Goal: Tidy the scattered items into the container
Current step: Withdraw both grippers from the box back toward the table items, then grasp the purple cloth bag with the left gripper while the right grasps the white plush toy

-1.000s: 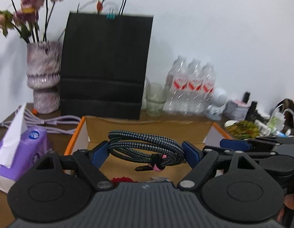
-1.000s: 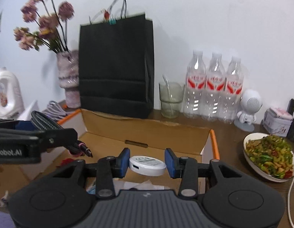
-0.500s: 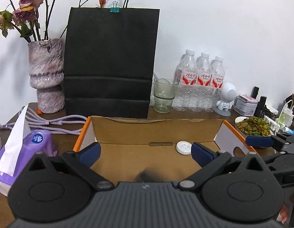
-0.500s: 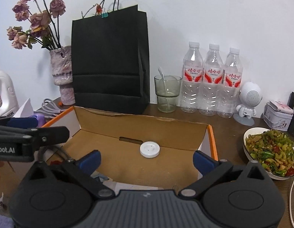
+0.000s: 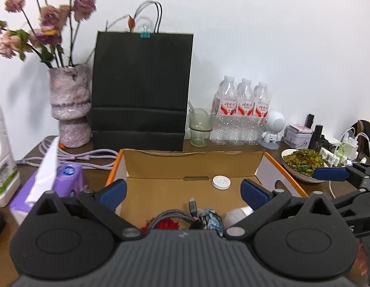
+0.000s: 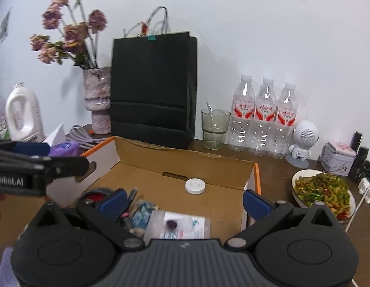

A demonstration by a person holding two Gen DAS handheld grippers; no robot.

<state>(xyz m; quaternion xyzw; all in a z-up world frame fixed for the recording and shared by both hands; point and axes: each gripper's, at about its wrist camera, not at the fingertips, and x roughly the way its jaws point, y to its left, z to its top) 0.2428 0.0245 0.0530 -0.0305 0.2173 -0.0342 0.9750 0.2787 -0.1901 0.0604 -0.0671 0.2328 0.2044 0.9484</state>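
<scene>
From the left wrist, the left claw (image 5: 182, 192) is hanging spread wide and empty over the cardboard box (image 5: 284, 167) sitting on the brown table (image 5: 36, 150) against a white wall; the braided cable (image 5: 170, 216) and white disc (image 5: 221, 182) are lying inside. From the right wrist, the right claw (image 6: 185, 198) is gaping empty too, red-labelled bottles (image 6: 265, 117) standing behind, "Robot.AI" showing on the other claw.

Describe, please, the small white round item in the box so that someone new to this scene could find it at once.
Start at the open cardboard box with orange edges in front of the tall black paper bag. The white disc lies alone on the bare floor near the back wall. Unlike the braided cable and packets heaped at the near end, it is flat, round, plain white and touches nothing else.
</scene>
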